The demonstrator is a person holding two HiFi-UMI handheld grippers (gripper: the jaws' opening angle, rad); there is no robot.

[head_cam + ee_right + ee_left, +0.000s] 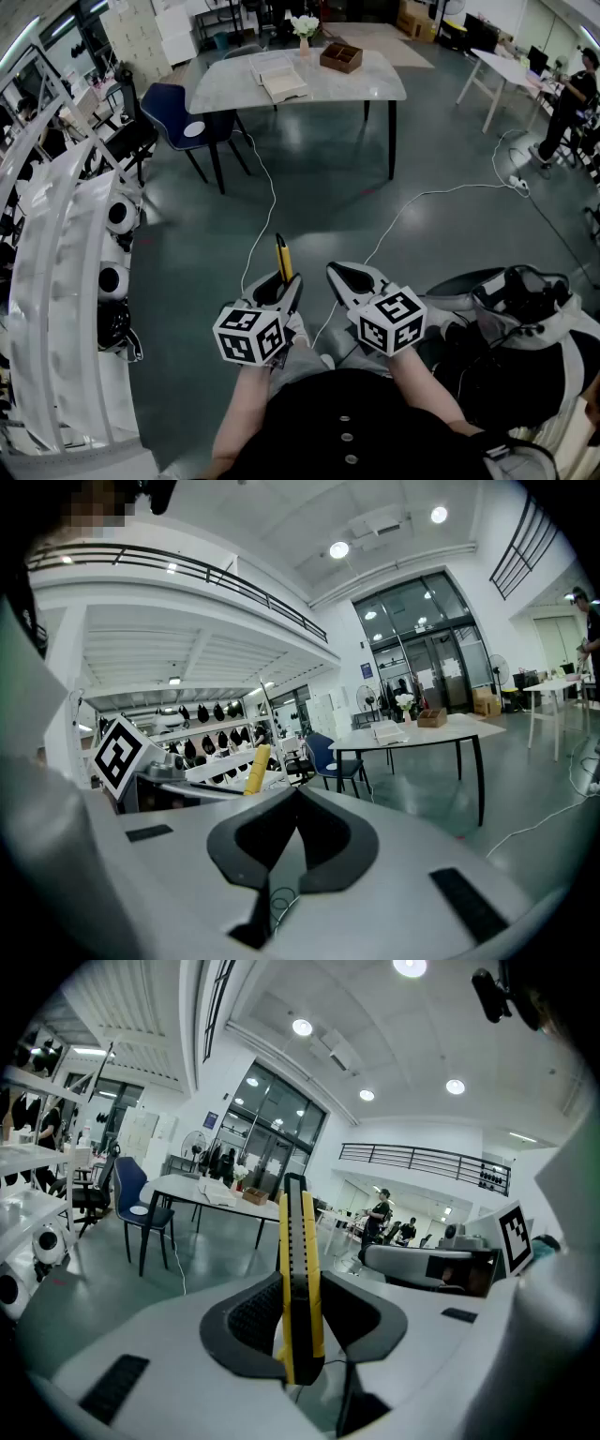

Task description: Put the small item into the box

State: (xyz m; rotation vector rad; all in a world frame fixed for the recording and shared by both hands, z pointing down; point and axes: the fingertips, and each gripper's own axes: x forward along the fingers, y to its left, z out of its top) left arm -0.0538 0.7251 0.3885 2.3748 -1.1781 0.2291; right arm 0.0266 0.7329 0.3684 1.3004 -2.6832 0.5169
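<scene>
My left gripper (286, 281) is shut on a yellow and black utility knife (282, 258), which sticks out forward past the jaws. The left gripper view has the knife (298, 1241) standing upright, clamped between the two dark pads of that gripper (302, 1288). Beside it, my right gripper (342, 274) is shut with nothing in it; its jaws (298, 794) meet at the tips. A small brown wooden box (340, 57) sits on the white table (375, 89) far ahead. The box (432, 718) also shows in the right gripper view.
A blue chair (178, 111) stands left of the table. White cables (267, 202) run across the grey floor. White racks holding round heads (112, 281) line the left side. Dark equipment (525, 291) sits at the right. A person (572, 98) stands far right.
</scene>
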